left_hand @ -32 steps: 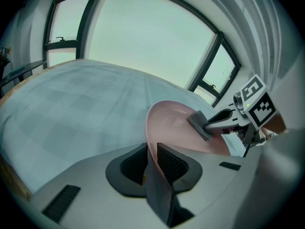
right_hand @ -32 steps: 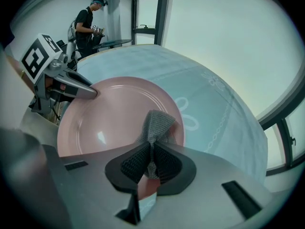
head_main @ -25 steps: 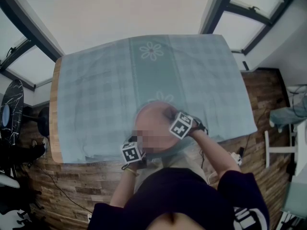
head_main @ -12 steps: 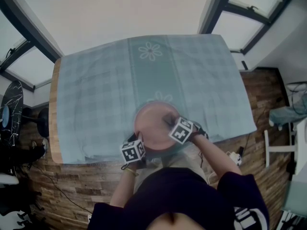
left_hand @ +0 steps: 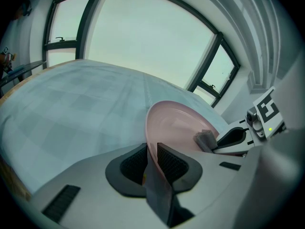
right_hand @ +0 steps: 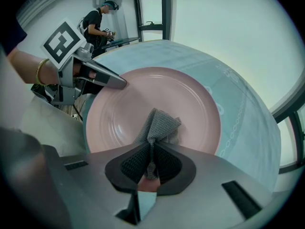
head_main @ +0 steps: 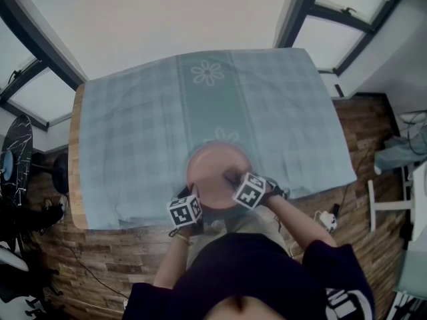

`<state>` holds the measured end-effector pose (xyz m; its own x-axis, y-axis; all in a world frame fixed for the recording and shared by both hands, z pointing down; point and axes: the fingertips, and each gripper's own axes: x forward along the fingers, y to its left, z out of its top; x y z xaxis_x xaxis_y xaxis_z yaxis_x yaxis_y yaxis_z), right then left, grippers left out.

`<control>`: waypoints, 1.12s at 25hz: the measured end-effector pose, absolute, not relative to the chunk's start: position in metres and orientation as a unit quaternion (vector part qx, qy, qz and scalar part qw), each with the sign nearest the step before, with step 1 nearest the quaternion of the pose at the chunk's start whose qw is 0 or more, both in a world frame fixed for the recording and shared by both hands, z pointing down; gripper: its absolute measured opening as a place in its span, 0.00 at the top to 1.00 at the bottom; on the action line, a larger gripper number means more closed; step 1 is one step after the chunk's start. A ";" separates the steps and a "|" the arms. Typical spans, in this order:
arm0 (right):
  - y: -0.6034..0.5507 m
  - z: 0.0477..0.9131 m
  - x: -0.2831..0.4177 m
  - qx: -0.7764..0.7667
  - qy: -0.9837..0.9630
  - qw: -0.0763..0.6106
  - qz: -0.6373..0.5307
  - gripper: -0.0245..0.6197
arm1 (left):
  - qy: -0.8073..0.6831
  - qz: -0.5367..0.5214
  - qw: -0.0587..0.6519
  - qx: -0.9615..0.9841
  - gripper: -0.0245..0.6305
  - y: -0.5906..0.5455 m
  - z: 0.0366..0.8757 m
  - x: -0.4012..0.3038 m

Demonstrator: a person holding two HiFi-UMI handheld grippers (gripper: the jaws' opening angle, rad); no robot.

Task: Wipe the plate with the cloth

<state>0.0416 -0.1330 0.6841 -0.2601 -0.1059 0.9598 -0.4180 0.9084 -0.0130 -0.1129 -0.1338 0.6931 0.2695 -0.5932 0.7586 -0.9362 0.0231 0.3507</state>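
Note:
A pink plate [head_main: 215, 169] sits on the checked tablecloth near the table's front edge. My left gripper [head_main: 191, 195] is shut on the plate's near-left rim; in the left gripper view the rim [left_hand: 151, 142] stands edge-on between the ribbed pads of the left gripper [left_hand: 151, 152]. My right gripper [head_main: 231, 178] is shut on a small grey cloth [right_hand: 159, 124], which presses on the plate's [right_hand: 157, 97] inner face near its front. In the right gripper view the cloth bunches out of the right gripper [right_hand: 151, 157]. The left gripper [right_hand: 102, 78] shows at the plate's left rim.
A blue-green tablecloth [head_main: 133, 145] with flower prints covers the table, whose wooden edge [head_main: 73, 159] shows at the left. Wooden floor [head_main: 100, 259] with cables lies around it. A person [right_hand: 97, 23] stands far off by a window.
My right gripper has slid the cloth across the plate toward its near edge. The left gripper and the plate have stayed in place.

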 end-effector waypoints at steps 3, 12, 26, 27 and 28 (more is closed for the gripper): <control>-0.125 0.686 0.039 0.161 -0.783 0.585 0.140 0.91 | -0.572 0.202 0.431 0.668 0.85 -0.133 0.692 -0.114; -0.112 0.684 0.021 0.152 -0.798 0.559 0.162 0.91 | -0.573 0.202 0.432 0.667 0.85 -0.133 0.693 -0.115; -0.124 0.661 0.024 0.283 -0.815 0.462 0.205 0.91 | -0.599 0.187 0.406 0.665 0.75 -0.128 0.674 -0.128; -0.124 0.656 0.023 0.289 -0.818 0.452 0.205 0.91 | -0.599 0.186 0.403 0.666 0.75 -0.127 0.671 -0.129; -0.123 0.653 0.021 0.294 -0.821 0.444 0.206 0.91 | -0.600 0.184 0.402 0.667 0.75 -0.125 0.669 -0.131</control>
